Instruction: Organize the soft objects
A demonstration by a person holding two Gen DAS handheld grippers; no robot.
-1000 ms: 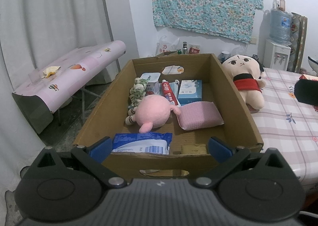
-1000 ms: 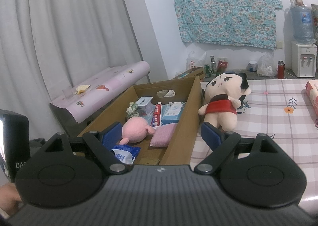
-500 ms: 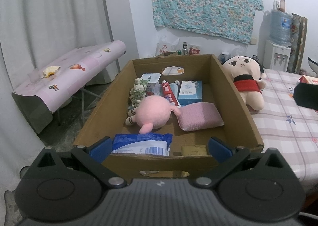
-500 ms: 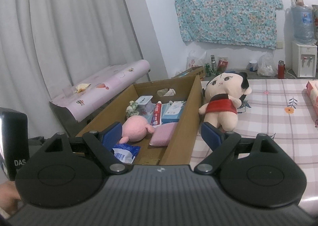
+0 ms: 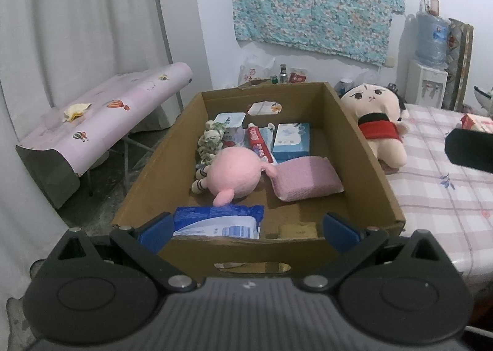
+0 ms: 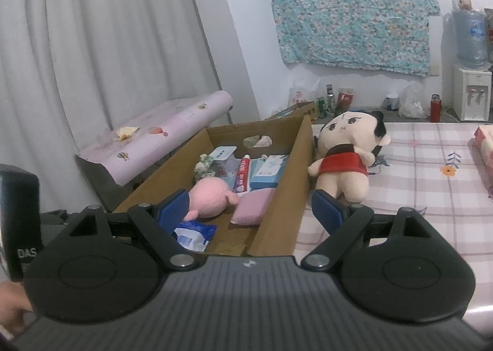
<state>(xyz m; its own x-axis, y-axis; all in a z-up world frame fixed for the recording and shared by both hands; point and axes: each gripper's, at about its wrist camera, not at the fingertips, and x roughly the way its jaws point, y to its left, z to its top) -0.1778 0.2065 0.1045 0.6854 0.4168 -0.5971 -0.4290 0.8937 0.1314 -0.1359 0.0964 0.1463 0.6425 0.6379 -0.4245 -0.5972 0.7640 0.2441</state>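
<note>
A brown cardboard box [image 5: 363,147] [image 6: 286,196] stands on the checked table. Inside lie a pink round plush [image 5: 235,173] [image 6: 209,198], a pink sponge pad [image 5: 306,178] [image 6: 252,207], a green-white soft toy [image 5: 211,142], a blue wipes pack [image 5: 217,221], toothpaste [image 5: 258,144] and a blue tissue box [image 5: 291,141]. A big-headed doll in red [image 5: 380,124] [image 6: 343,153] lies on the table right of the box. My left gripper [image 5: 246,226] is open at the box's near wall. My right gripper [image 6: 249,212] is open, astride the box's right wall, holding nothing.
A side table with a lilac balloon-print cover [image 5: 101,116] stands left of the box. A water dispenser [image 6: 471,85], bottles and bags sit along the far wall. A red-and-white pack [image 6: 483,144] lies at the table's right edge. Grey curtains hang at left.
</note>
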